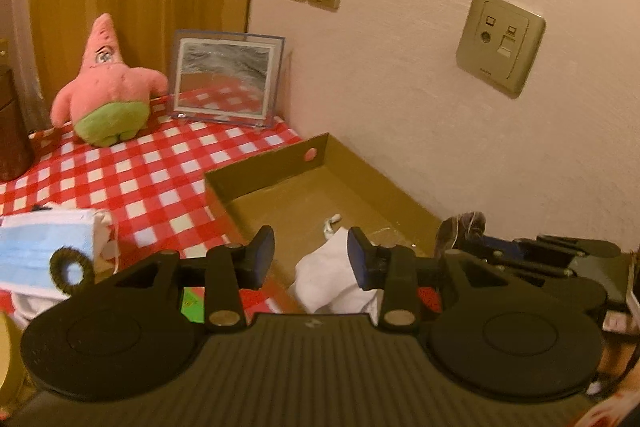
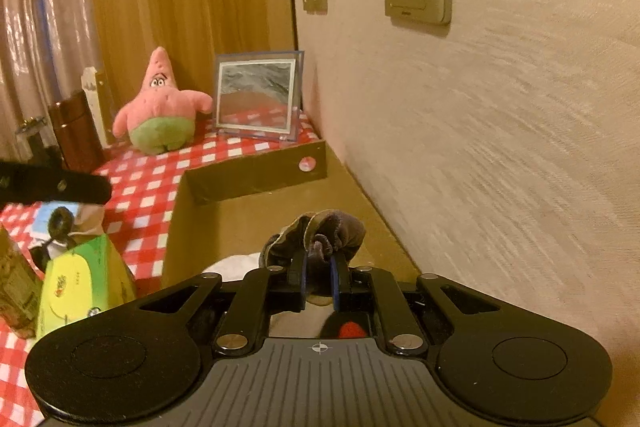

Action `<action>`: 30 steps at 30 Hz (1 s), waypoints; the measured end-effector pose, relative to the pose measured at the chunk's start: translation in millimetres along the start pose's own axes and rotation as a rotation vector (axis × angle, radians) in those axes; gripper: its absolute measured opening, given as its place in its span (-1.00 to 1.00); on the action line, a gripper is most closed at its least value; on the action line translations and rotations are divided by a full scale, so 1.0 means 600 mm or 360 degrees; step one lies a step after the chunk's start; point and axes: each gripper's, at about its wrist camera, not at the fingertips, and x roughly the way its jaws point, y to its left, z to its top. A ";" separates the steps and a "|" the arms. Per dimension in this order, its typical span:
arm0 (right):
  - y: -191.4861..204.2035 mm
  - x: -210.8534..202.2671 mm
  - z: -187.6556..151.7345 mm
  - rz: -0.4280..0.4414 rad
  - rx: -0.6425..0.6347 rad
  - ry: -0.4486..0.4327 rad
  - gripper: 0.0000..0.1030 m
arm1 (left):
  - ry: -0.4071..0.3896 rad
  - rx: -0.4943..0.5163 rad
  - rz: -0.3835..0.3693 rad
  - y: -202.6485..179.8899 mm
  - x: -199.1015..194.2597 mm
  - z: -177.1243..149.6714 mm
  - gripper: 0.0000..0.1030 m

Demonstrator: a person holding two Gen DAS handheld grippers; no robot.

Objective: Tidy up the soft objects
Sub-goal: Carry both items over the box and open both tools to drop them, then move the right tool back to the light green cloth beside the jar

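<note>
A shallow cardboard box [image 1: 264,171] lies by the wall on the red checked tablecloth [image 1: 132,171]. A white cloth [image 1: 332,275] lies inside it, just under my left gripper [image 1: 311,255], which is open and empty. My right gripper [image 2: 319,267] is shut on a dark grey-purple cloth [image 2: 328,231] and holds it over the box [image 2: 256,171]. That cloth also shows in the left wrist view [image 1: 460,231]. A pink starfish plush [image 1: 106,83] stands at the back; it also shows in the right wrist view [image 2: 160,107].
A framed picture [image 1: 224,79] leans by the wall corner. A blue face mask [image 1: 44,247] and a dark hair tie [image 1: 70,269] lie at left. A green-yellow box [image 2: 80,287] and a brown canister [image 2: 76,131] stand left. White earphones [image 1: 330,223] lie in the box.
</note>
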 end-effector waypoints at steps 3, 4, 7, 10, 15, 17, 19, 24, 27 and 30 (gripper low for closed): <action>-0.007 0.000 0.000 0.0001 0.0052 -0.0013 0.10 | -0.0017 -0.0008 0.0034 0.005 -0.016 -0.011 -0.15; -0.009 -0.003 -0.001 0.0008 0.0069 -0.0025 0.13 | -0.0021 -0.0013 0.0047 0.008 -0.023 -0.014 -0.12; -0.008 -0.010 -0.002 -0.0005 0.0065 -0.0020 0.13 | -0.0039 -0.0047 0.0076 0.016 -0.043 -0.024 -0.03; 0.000 -0.019 -0.005 0.0004 0.0059 -0.0011 0.13 | -0.0050 -0.0074 0.0111 0.024 -0.068 -0.037 0.00; 0.023 -0.047 -0.011 0.0014 0.0017 -0.0021 0.13 | -0.0056 -0.0151 0.0164 0.046 -0.117 -0.069 0.04; 0.033 -0.062 -0.016 0.0033 0.0020 -0.0029 0.13 | -0.0051 -0.0187 0.0198 0.058 -0.137 -0.083 0.04; 0.044 -0.076 -0.020 0.0052 0.0016 -0.0032 0.13 | -0.0054 -0.0211 0.0232 0.069 -0.160 -0.098 0.04; 0.079 -0.112 -0.027 0.0111 0.0002 -0.0045 0.13 | -0.0042 -0.0246 0.0321 0.092 -0.214 -0.139 0.06; 0.101 -0.130 -0.031 0.0149 -0.0012 -0.0051 0.13 | -0.0027 -0.0273 0.0376 0.109 -0.242 -0.164 0.06; 0.122 -0.148 -0.034 0.0180 -0.0022 -0.0054 0.13 | -0.0016 -0.0285 0.0423 0.125 -0.267 -0.187 0.07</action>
